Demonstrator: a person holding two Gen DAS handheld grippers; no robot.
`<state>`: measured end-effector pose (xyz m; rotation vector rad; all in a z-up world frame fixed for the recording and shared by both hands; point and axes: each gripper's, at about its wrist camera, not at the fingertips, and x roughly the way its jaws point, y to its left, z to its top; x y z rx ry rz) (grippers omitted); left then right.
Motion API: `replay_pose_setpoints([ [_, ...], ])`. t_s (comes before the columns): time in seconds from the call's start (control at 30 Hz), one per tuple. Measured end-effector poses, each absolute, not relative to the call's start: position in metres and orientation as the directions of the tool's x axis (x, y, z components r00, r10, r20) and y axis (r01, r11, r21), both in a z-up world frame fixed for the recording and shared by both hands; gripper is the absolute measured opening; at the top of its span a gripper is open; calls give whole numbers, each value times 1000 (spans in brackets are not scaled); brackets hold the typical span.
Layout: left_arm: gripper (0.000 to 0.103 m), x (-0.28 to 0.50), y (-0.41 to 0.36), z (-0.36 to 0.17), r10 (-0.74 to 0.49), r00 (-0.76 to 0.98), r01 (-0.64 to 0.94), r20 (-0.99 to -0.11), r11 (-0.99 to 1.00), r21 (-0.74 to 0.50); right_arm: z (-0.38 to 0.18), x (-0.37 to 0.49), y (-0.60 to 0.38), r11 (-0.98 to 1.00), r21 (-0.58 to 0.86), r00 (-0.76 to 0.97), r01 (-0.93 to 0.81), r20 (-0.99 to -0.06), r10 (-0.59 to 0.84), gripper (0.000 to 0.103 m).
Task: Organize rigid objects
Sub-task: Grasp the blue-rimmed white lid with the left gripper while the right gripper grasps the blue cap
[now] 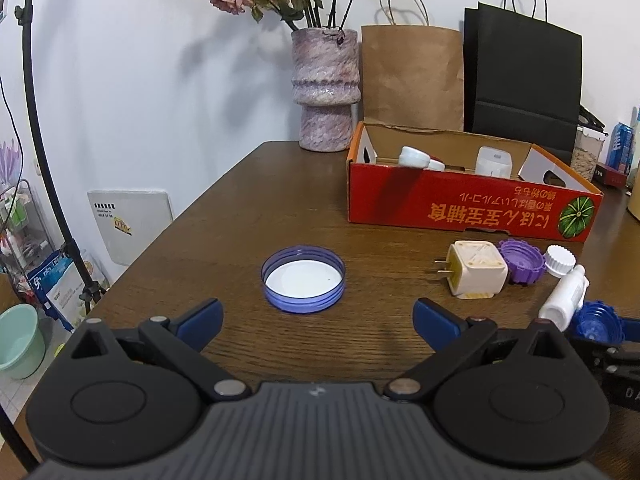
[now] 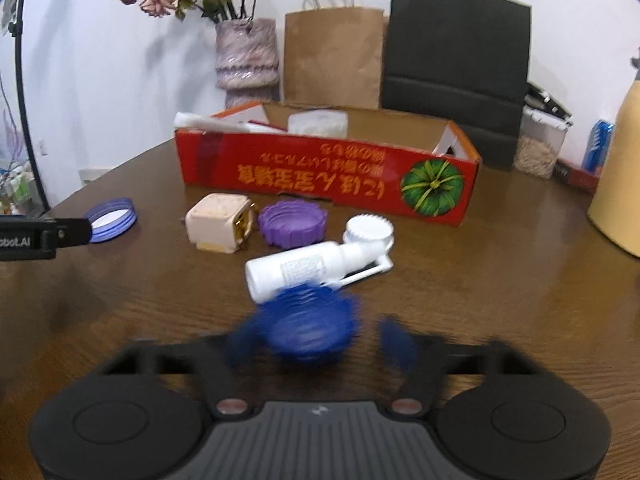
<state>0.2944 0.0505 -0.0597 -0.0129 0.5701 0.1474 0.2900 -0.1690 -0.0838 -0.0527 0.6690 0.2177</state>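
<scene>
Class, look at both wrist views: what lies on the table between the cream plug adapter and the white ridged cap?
The purple ridged lid lies open side up between the cream plug adapter and the white ridged cap. The right wrist view shows it best; the left wrist view confirms it.

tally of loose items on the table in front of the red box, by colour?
Blue: 2, jar lid, ridged cap
Purple: 1, cap
White: 2, spray bottle, cap
Cream: 1, plug adapter
Total: 6
</scene>
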Motion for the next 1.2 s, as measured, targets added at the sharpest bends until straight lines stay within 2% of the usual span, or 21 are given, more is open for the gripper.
replay_pose_setpoints([
  [0.5, 103, 323, 79, -69, 162, 800, -164, -578, 985, 49, -71, 295, -196, 992, 68, 841, -108, -525, 127, 52],
  [1.2, 103, 375, 80, -86, 162, 764, -152, -625, 986, 70, -75, 327, -200, 995, 37, 860, -89, -502, 96, 52],
])
